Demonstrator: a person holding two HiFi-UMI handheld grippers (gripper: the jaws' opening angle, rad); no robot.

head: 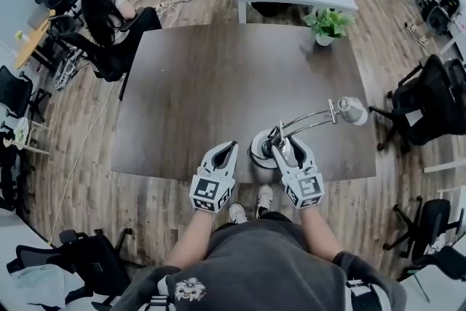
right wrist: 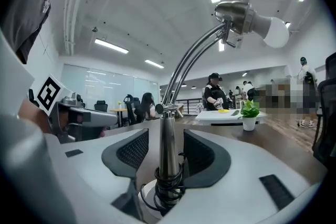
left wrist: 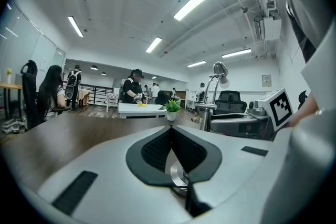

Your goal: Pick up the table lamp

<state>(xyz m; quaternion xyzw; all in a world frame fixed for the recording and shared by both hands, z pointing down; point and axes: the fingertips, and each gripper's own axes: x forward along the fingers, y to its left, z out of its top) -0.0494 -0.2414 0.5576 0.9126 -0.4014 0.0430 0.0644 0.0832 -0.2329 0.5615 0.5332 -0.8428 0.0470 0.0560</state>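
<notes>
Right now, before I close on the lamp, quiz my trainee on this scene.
1. True or false: the right gripper stands open, with the post of the silver metal table lamp between its jaws.
2. The left gripper holds: A) a plant pot B) nothing C) a cord?
3. Fill in: the small green potted plant stands at the ____ edge of the dark brown table.
Key: 1 true; 2 B; 3 far.

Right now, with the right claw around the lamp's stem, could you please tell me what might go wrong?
1. The right claw is open, pads clear of the slick metal stem; a loose grip may slip.
2. The head hangs far out sideways, so the lamp may tip when lifted.
3. The cord coiled at the stem's foot could snag.
</notes>
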